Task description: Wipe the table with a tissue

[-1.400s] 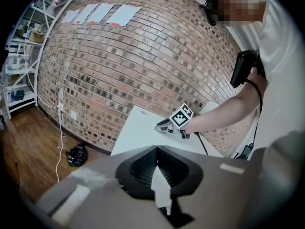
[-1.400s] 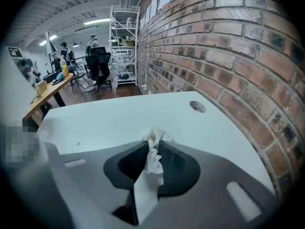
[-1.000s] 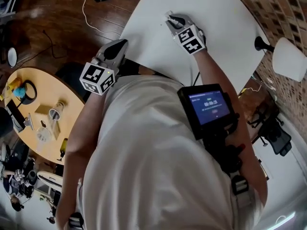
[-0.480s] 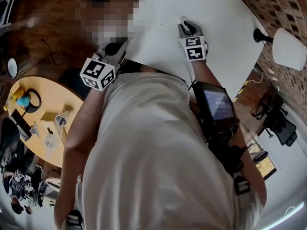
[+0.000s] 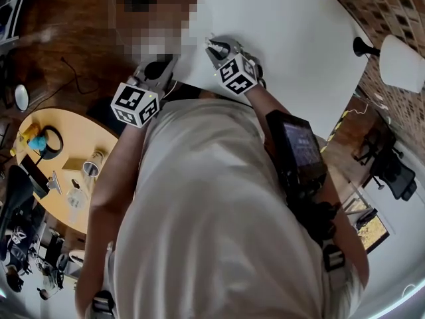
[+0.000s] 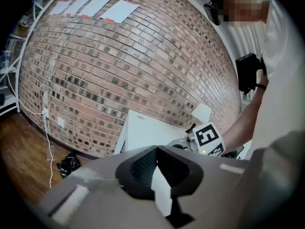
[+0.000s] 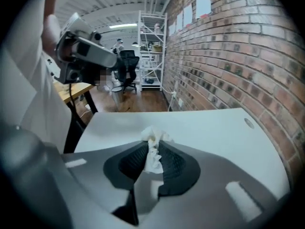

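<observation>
Jaws, right: the right gripper (image 7: 153, 144) is clamping the crumpled tissue (image 7: 153, 133) between its pads, the wad sticking out past the tips.
Jaws, left: the left gripper (image 6: 157, 148) is staying closed on nothing, hanging just off the table's near left edge.
Tissue: it is pressing down on the white table (image 5: 299, 32), close to the near left edge.
Change: the right gripper is sweeping left and nearer; a second ago it was working farther in and more to the right.
Meaning: wiping is probably well under way, with one stroke ending at the edge and the far and right parts likely still waiting.
</observation>
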Available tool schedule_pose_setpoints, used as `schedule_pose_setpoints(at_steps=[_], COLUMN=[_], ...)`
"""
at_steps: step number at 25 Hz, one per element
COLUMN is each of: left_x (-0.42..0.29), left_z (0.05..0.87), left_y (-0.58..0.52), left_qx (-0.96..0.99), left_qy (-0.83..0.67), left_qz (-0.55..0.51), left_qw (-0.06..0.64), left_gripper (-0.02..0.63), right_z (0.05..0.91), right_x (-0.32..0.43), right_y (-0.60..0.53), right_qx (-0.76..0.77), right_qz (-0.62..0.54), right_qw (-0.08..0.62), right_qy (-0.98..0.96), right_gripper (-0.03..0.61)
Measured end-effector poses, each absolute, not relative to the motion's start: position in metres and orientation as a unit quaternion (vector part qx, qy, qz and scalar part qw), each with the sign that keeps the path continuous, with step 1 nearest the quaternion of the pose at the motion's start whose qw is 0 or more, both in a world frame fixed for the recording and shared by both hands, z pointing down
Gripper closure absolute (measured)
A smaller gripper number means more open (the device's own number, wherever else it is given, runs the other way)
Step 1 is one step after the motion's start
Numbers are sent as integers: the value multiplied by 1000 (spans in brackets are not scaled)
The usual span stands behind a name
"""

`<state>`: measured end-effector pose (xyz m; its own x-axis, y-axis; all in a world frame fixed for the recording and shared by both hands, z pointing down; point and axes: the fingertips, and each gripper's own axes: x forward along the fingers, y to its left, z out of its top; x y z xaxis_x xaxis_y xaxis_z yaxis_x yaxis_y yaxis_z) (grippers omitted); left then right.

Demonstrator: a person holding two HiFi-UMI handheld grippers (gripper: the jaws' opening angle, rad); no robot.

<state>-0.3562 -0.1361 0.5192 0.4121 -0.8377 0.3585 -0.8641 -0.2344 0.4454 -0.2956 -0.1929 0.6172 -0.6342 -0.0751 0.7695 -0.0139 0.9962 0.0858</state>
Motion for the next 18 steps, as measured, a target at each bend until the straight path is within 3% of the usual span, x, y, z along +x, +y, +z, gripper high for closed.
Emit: schedule_pose_setpoints(at_steps=[6, 13, 18], left_x=[-347, -354, -362], left_z=[514, 507, 512], left_y=[-146, -153, -143], left_qx=[796, 798, 789], left_qy=[-529, -529, -539], left_qz=[13, 16, 20], left_qw=[296, 288, 295], left_gripper=[607, 607, 607], right_z=[618, 619, 620], right_x=[-272, -226, -234], right_y=[-157, -273, -280], right_qx=[-92, 158, 213], right_qz=[-74, 9, 21], right_qw=[441, 447, 442], right_qy=[-890, -880, -871], right_gripper=[508, 505, 512])
